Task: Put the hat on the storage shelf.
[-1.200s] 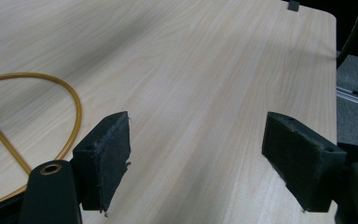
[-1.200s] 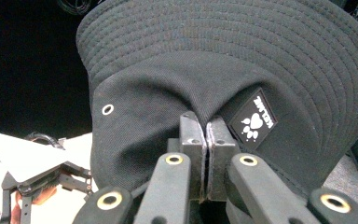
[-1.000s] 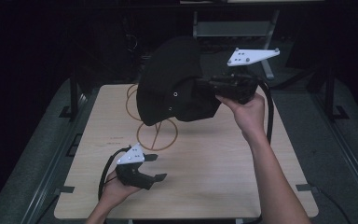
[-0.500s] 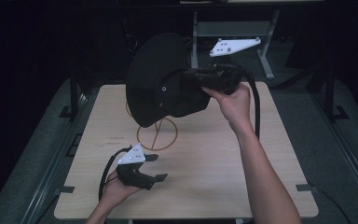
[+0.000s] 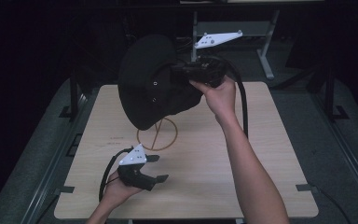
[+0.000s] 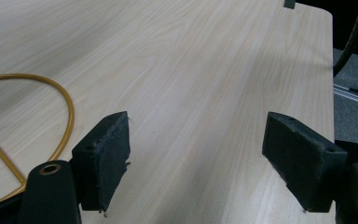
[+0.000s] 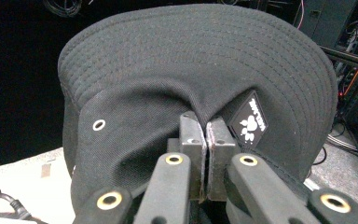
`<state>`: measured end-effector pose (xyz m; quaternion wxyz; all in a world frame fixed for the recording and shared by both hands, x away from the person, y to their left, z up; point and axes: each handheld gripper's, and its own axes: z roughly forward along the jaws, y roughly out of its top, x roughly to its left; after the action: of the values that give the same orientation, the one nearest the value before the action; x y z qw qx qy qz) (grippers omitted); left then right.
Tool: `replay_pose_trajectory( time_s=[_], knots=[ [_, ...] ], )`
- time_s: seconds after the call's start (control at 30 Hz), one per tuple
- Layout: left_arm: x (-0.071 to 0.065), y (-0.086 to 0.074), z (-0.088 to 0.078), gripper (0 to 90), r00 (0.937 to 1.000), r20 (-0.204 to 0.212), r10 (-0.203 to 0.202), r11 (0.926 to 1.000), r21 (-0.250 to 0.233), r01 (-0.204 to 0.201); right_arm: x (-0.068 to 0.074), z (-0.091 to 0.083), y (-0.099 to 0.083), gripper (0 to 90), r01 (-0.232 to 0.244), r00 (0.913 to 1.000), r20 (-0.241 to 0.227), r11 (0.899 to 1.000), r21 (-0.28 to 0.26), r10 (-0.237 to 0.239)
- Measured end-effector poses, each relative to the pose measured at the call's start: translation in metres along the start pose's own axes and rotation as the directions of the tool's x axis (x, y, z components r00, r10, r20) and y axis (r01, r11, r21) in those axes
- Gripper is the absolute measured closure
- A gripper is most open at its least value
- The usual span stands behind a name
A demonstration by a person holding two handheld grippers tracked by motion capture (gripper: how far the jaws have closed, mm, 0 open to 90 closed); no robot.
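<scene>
Table (image 5: 261, 154): pale wood, gold ring (image 5: 157, 135) on it
Right gripper (image 7: 206, 140): clamped on black cap (image 7: 196, 60) (held aloft)
Left gripper (image 6: 196, 163): jaws apart, empty

black left tool (image 5: 154, 169), capped with a pale three-cornered plate, trailing a looped black cable. black right tool (image 7: 206, 140), same pale plate with small holes, thick black cable. dark fuzzy pads on the jaws, brass rivets along matte arms. bare forearms, sleeveless.

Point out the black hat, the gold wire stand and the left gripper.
black hat (image 5: 144, 79), high view, on its brim.
gold wire stand (image 5: 142, 140), high view, on its ring.
left gripper (image 5: 158, 168), high view, between its fingertips.
</scene>
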<state>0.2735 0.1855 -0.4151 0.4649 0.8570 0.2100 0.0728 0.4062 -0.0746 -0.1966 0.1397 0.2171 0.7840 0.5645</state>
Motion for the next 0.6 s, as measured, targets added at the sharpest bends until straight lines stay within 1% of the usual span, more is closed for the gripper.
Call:
replay_pose_trajectory(
  time_s=[0.07,0.13,0.2,0.27,0.53,0.6],
  knots=[
    [0.0,0.0,0.001,22.7,1.0,0.0,-0.001,1.0,-0.002,0.001,0.0,0.003,0.002,88.1,-0.009,1.0,0.003,1.0,0.001,0.009],
    [0.0,0.0,0.001,22.7,0.9999,0.001,0.011,0.9999,0.003,-0.011,-0.001,0.006,0.004,88.1,-0.012,0.9999,-0.001,1.0,0.001,0.012],
    [0.0,0.0,0.001,22.7,0.9999,0.003,0.01,0.9999,0.001,-0.01,0.0,0.01,0.006,88.1,-0.013,0.9999,-0.004,1.0,0.002,0.013],
    [0.0,0.0,0.002,22.6,0.9999,0.009,0.006,1.0,0.006,-0.006,0.001,0.014,0.008,88.1,-0.009,1.0,-0.004,1.0,0.002,0.009],
    [-0.002,0.0,0.004,22.7,0.9997,0.017,0.017,0.9998,0.009,-0.017,0.003,0.029,0.016,88.1,-0.005,0.9998,-0.017,1.0,0.007,0.005],
    [-0.002,0.001,0.004,22.6,0.9995,0.026,0.019,0.9998,0.009,-0.019,0.004,0.033,0.018,88.1,-0.008,0.9999,-0.014,1.0,0.012,0.008]
  ],
)
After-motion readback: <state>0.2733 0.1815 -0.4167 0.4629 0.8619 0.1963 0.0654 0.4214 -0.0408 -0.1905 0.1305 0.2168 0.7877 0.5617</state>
